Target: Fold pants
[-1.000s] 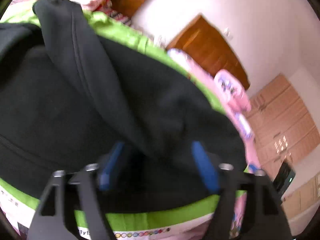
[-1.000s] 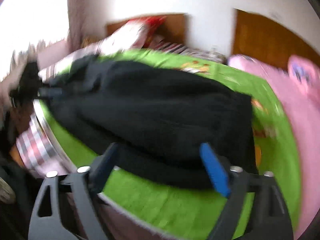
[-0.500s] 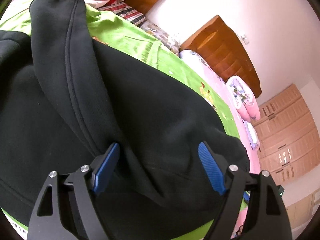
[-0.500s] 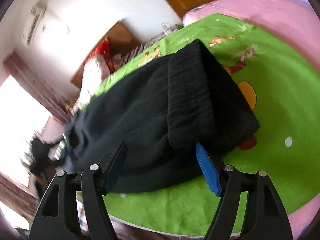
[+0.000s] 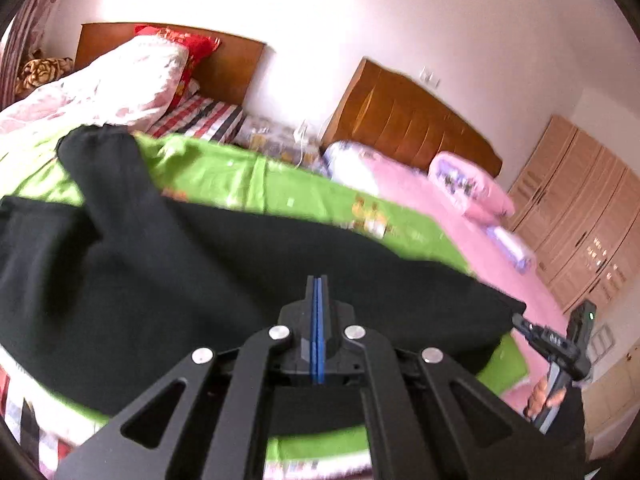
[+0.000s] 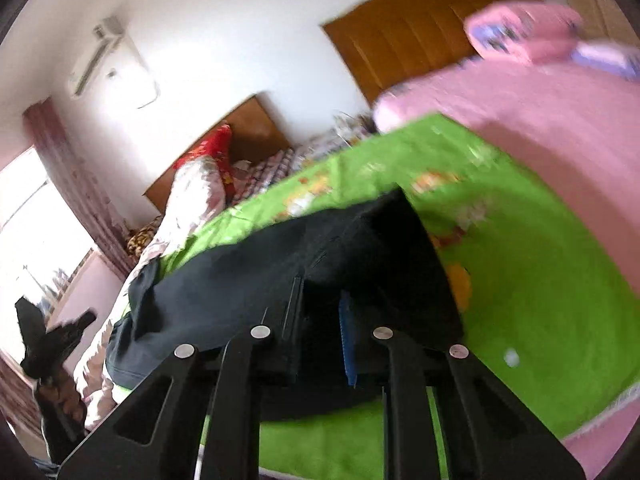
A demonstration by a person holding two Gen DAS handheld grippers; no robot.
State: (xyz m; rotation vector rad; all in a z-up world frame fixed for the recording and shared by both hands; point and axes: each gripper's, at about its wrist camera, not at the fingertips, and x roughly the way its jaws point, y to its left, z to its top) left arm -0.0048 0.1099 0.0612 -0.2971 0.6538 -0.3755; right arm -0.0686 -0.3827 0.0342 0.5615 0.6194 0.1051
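Note:
The black pants point(image 5: 192, 264) lie folded on the green sheet point(image 5: 280, 188), with one leg end reaching toward the pillows. My left gripper point(image 5: 317, 284) is shut with its blue pads pressed together, just above the pants' near edge; no cloth shows between them. In the right wrist view the pants point(image 6: 280, 264) stretch from the near edge toward the left. My right gripper point(image 6: 320, 320) is shut on the pants' near edge; dark cloth fills the narrow gap beside the blue pad point(image 6: 347, 340). The right gripper also shows in the left wrist view point(image 5: 556, 344) at the pants' right end.
A pink bed point(image 5: 460, 216) with a pink pillow point(image 5: 472, 188) adjoins on the right. Wooden headboards point(image 5: 400, 120) and a white wall stand behind. A white-pink quilt point(image 5: 100, 80) and red pillow lie at the back left. Wardrobes point(image 5: 580, 216) stand far right.
Both grippers have closed from wide open. The left gripper has pulled back and tilted up, so more of the room shows. The right gripper now pinches the pants' near edge.

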